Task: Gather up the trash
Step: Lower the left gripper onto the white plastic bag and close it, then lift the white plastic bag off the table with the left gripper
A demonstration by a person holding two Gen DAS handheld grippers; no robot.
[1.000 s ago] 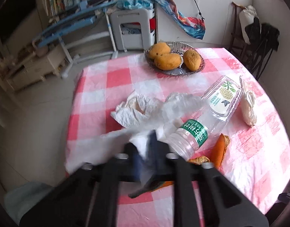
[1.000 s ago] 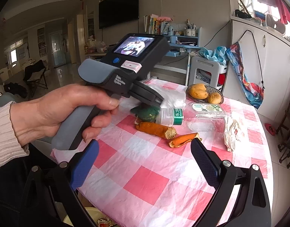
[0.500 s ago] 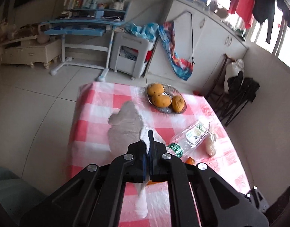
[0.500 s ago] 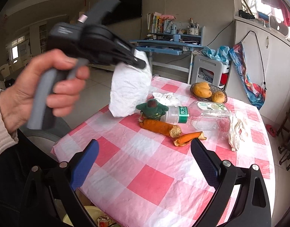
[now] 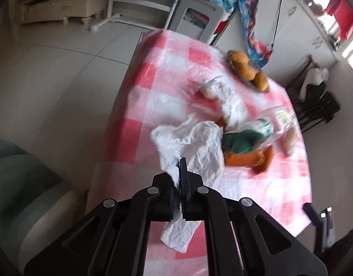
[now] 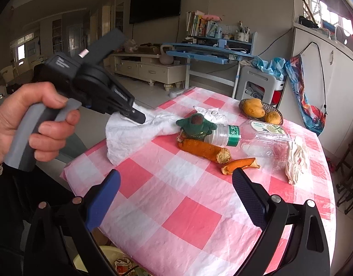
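The left claw (image 5: 179, 172) is pressed together on a white tissue (image 5: 194, 147), which hangs from it over the near left corner of the tabletop (image 6: 185, 220). In the right wrist view a hand (image 6: 27, 119) holds that claw (image 6: 139, 117), and the tissue (image 6: 130, 135) drapes down from its tip to the checked cloth. The right claw (image 6: 176, 197) stands spread and empty above the near edge. Farther in lie a green soft toy (image 6: 196, 125), a clear bottle (image 6: 245, 138) on its side touching it, an orange peel roll (image 6: 204, 150) just in front, a smaller peel (image 6: 240, 165) to the right, and a crumpled wrapper (image 6: 296, 161) near the right edge. A second tissue (image 6: 208, 112) lies behind the toy. A bowl (image 6: 275, 109) of mangoes sits at the far side. Below the near edge shows a yellow bin (image 6: 112, 260).
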